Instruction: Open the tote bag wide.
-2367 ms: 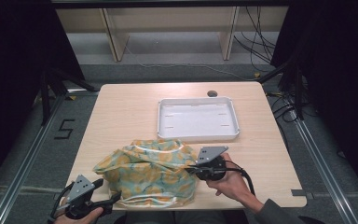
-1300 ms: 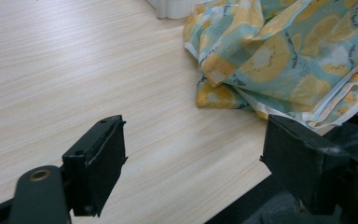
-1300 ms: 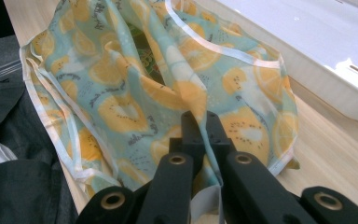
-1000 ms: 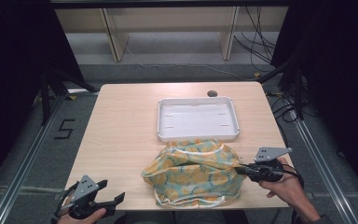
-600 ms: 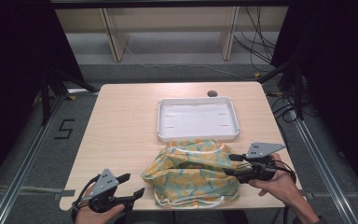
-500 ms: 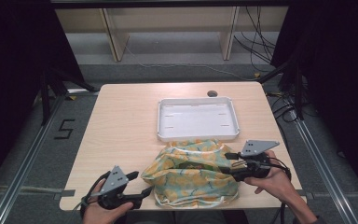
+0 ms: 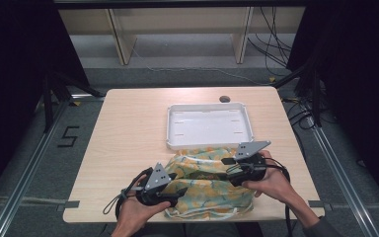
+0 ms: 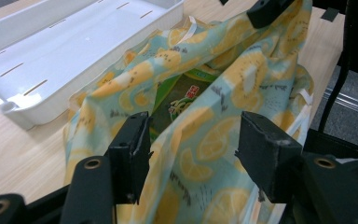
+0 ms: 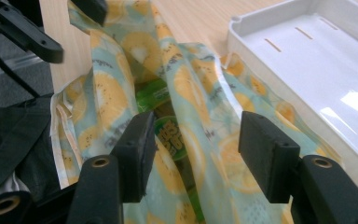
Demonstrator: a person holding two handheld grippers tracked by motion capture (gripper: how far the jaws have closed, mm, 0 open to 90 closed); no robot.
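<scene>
- Drawstring bag (image 7: pixel 205 185): pale blue-green cloth printed with yellow lemon slices, lying crumpled at the near edge of the counter (image 7: pixel 128 133), between the two grippers and just in front of the tray. White drawstring cords trail along its near hem.
- Bag mouth: gaping. A green snack packet (image 8: pixel 179 100) sits inside, visible through the opening in both gripper views; its lettering is too small to read.
- Left gripper (image 7: pixel 172 191): held in the person's left hand (image 7: pixel 135 215) at the bag's left side. The jaws stand apart in the left gripper view, with bag cloth lying between them; they are not clamped on it.
- Right gripper (image 7: pixel 229 173): held in the right hand (image 7: pixel 271 182) at the bag's right side. Its jaws are likewise spread, over the open mouth and the green packet, gripping nothing.
- Tray (image 7: pixel 208 143): white plastic, shallow, rectangular, with short slots in its floor. It sits past the bag toward the far right of the counter, its near rim touching or just beside the cloth.
- Counter: light wood-grain top, with a dark round cable hole (image 7: pixel 224 98) near the far edge.
- Room: grey floor, a "5" marked in tape (image 7: pixel 67 137) to the left, metal rails on both sides, pale shelving (image 7: pixel 177 29) and loose cables (image 7: pixel 276 44) beyond, dark surroundings.
</scene>
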